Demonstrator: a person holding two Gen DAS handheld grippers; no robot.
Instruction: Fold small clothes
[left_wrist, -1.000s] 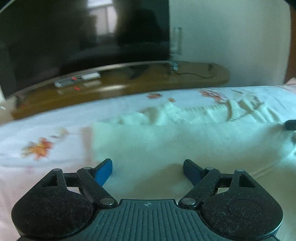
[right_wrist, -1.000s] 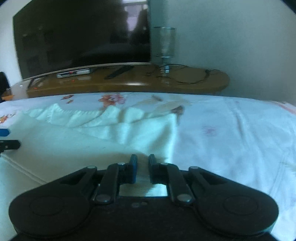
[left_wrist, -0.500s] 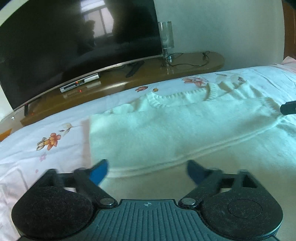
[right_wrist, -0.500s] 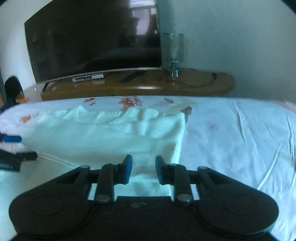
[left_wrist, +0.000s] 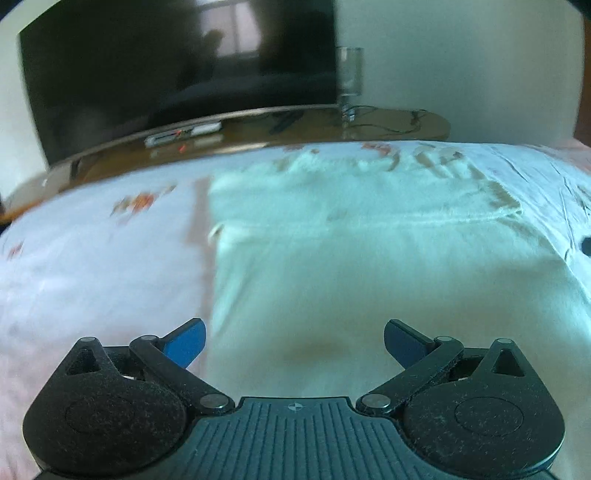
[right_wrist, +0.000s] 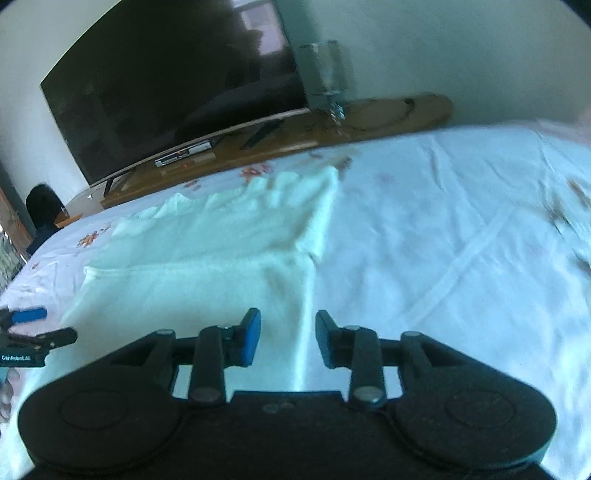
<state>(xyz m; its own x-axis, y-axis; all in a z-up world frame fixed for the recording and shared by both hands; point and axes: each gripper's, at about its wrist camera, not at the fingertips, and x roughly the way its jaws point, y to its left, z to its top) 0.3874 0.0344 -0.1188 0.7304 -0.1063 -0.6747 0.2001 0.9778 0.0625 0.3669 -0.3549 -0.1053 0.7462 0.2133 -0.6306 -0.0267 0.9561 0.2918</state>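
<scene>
- Sweater: white knit, lying flat on the bedsheet, filling the centre of the left view and the centre-left of the right view.
- Handling (a judgement): light, soft, limp; probably stretches and sags when lifted, so take hold at the hem corners or side edges.
- Left gripper: lower centre, fingers spread wide, holding nothing.
- Right gripper: lower centre, fingers partly open over the sweater's right edge, holding nothing (blur limits detail).

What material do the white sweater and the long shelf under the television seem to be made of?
White sweater: seems a soft knit, wool or acrylic, matte; fuzzy surface, ribbed edge, though the view is blurred. Long shelf: looks like brown varnished wood; it shines with reflections.
</scene>
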